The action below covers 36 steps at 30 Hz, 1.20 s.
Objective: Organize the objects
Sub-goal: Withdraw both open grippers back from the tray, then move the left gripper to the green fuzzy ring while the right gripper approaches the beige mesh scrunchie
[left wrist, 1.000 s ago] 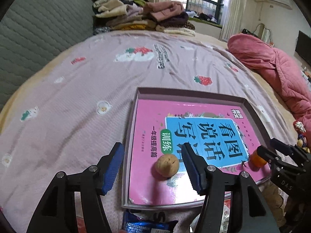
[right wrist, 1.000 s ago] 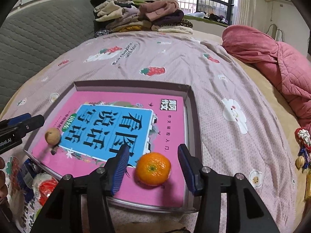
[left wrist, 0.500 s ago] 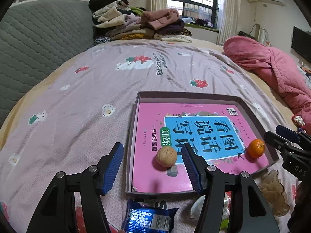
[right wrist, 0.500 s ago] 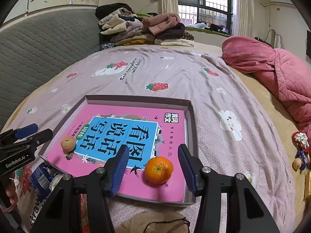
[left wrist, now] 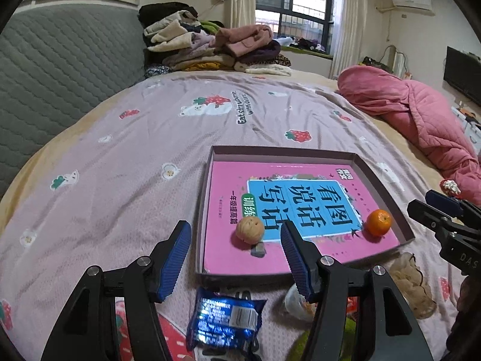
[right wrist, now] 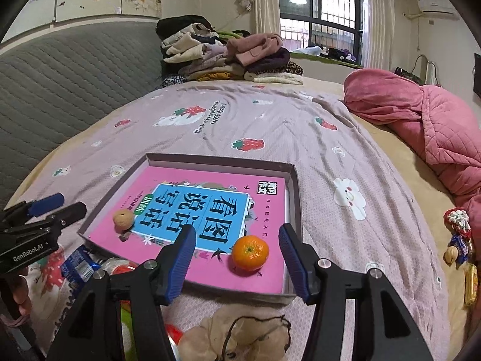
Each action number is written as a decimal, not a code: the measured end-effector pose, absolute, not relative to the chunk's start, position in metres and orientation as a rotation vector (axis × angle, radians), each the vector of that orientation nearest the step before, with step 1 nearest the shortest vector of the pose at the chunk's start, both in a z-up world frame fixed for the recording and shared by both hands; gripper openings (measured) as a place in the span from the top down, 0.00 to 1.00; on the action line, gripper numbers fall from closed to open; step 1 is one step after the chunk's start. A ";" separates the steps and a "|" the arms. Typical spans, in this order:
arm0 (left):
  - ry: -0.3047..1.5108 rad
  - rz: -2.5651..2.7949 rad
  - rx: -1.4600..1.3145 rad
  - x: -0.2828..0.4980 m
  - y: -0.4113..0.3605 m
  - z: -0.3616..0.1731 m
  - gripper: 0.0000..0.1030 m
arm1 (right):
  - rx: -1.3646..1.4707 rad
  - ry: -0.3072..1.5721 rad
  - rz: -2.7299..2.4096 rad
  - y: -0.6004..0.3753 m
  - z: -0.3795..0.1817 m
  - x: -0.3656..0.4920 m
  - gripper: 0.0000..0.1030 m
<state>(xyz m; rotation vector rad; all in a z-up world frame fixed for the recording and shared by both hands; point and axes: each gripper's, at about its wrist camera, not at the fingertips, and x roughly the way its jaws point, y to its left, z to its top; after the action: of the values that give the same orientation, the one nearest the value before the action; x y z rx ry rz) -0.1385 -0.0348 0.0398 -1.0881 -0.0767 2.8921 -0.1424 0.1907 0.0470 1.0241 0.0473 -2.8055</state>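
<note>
On the bed point(left wrist: 126, 162), over a lilac strawberry-print cover, I see a shallow box lid point(left wrist: 354, 156) holding a pink workbook point(left wrist: 228, 180) with a blue title panel. A walnut point(left wrist: 249, 230) sits on the workbook near its front left corner, and a small orange point(right wrist: 250, 253) sits near its front right corner; the two are well apart.

My left tongs point(left wrist: 236, 260) hang released above the front edge of the box lid, blue pads spread wide, with nothing between them; the walnut lies just beyond the gap, untouched. My right tongs point(right wrist: 237, 266) are also released: their jaws have just been opening, and the orange lies past the tips, clear of both pads.

Just in front of the box lid, on the cover, lie a blue snack packet point(left wrist: 224, 320), a clear-wrapped item I cannot identify, and a tan drawstring pouch point(right wrist: 240, 335). Off to the right, near the bed's edge, I see a small cluster of wrapped sweets point(right wrist: 458, 240). Folded clothes point(right wrist: 228, 60) are stacked at the far end beside the grey headboard point(left wrist: 60, 57), and a pink quilt point(right wrist: 421, 120) is bunched on the right.
</note>
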 end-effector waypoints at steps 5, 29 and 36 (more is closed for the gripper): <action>-0.080 2.885 -1.095 -0.127 -0.034 0.041 0.38 | 0.988 0.041 -2.788 0.189 0.049 -0.130 0.44; -0.017 2.802 -1.138 -0.090 -0.026 0.028 0.38 | 0.901 0.221 -2.731 0.179 0.050 -0.076 0.44; 0.026 2.776 -1.125 -0.081 -0.013 0.028 0.38 | 0.909 0.247 -2.720 0.180 0.046 -0.069 0.44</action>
<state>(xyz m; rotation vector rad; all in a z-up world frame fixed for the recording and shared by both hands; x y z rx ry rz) -0.0805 -0.0130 0.0276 -1.1255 0.0261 2.7757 -0.0688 0.1805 0.0457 0.9086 0.2467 -2.7203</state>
